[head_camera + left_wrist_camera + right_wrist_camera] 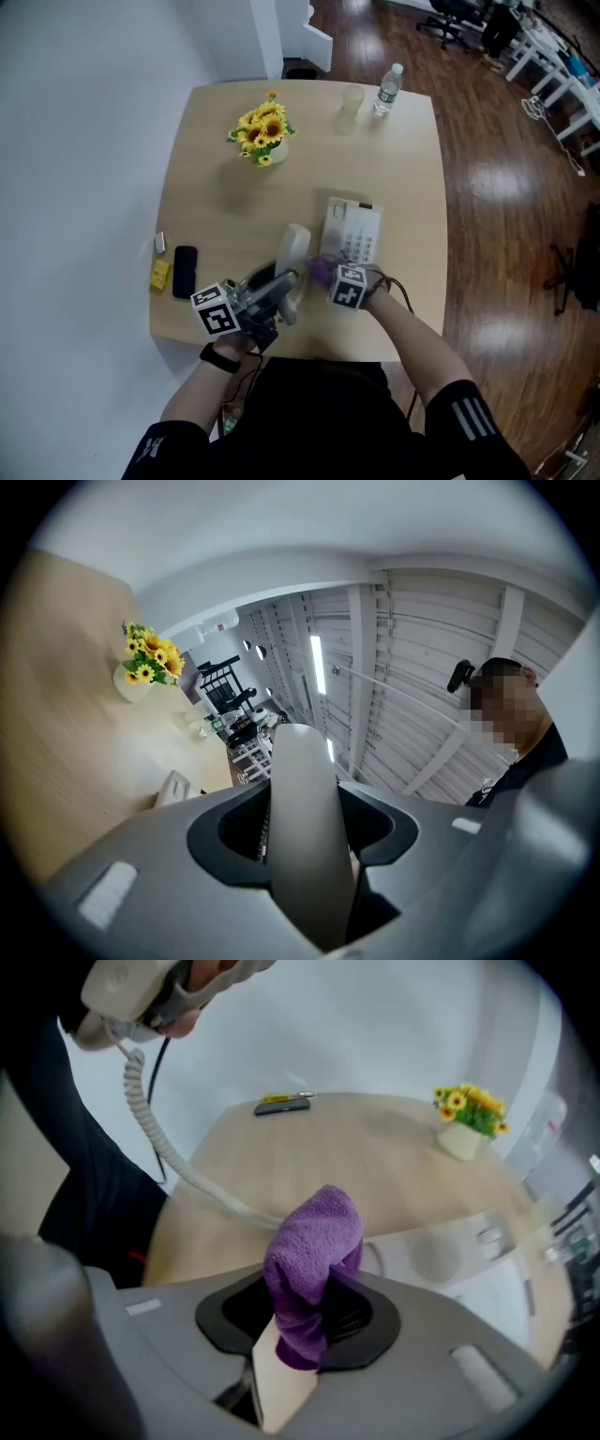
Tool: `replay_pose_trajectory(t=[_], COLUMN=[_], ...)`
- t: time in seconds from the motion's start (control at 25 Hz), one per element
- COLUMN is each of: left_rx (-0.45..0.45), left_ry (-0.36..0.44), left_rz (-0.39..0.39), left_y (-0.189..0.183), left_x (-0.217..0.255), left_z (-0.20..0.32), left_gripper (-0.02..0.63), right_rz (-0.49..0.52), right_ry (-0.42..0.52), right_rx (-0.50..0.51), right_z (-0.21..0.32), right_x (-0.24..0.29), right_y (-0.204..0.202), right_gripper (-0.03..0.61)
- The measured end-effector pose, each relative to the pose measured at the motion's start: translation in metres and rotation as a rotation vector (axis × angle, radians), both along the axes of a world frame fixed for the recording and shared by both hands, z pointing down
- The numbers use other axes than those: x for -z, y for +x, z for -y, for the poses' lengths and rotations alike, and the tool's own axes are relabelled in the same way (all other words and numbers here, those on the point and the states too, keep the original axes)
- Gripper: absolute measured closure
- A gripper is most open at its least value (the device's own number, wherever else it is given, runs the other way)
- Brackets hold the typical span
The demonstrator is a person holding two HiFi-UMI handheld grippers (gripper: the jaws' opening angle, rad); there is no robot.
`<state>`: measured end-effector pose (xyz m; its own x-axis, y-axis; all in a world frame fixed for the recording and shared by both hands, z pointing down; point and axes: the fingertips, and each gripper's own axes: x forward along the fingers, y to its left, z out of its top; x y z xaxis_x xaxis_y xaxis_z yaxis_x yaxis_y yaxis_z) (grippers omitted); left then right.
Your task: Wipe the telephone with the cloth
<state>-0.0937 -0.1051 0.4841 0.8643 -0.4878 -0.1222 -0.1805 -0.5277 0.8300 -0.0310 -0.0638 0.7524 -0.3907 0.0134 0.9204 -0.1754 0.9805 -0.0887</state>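
Observation:
The white telephone base lies on the wooden table, right of centre. Its pale handset is lifted off the base, and my left gripper is shut on it; in the left gripper view the handset fills the gap between the jaws. My right gripper is shut on a bunched purple cloth, just right of the handset and at the base's near edge. In the right gripper view the base lies ahead to the right, and the coiled cord rises to the handset at upper left.
A vase of sunflowers stands at the back left. A cup and a water bottle stand at the far edge. A black phone and a yellow item lie near the left edge.

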Motion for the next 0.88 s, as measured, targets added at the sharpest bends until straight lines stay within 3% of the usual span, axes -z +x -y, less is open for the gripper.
replay_pose_trajectory(t=[0.08,0.16,0.4,0.64,0.76,0.88], left_rx=[0.008,0.025,0.123,0.169,0.185,0.215], left_ry=[-0.002,-0.010,-0.085,-0.103,-0.101,-0.110], left_rz=[0.028,0.079,0.334,0.612,0.761,0.848], left_y=[0.000,0.001,0.017,0.058,0.073,0.083], left_x=[-0.006,-0.019,-0.086,-0.145,-0.174,-0.192], left_z=[0.002,0.008,0.050,0.086,0.097,0.105], left_gripper=[0.403,0.403,0.403,0.403,0.403,0.403], right_rz=[0.054,0.112,0.319,0.449,0.477,0.489], right_ry=[-0.097,-0.099,0.014,0.134,0.174,0.194], right_rx=[-0.018,-0.089,-0.355,-0.570,-0.636,-0.652], right_z=[-0.023,-0.037,-0.059,-0.055,-0.049,-0.047], right_x=[0.008,0.019,0.078,0.139,0.157,0.169], right_y=[0.000,0.006,0.042,0.087,0.104,0.113], right_gripper=[0.448,0.448,0.446,0.446,0.446,0.446])
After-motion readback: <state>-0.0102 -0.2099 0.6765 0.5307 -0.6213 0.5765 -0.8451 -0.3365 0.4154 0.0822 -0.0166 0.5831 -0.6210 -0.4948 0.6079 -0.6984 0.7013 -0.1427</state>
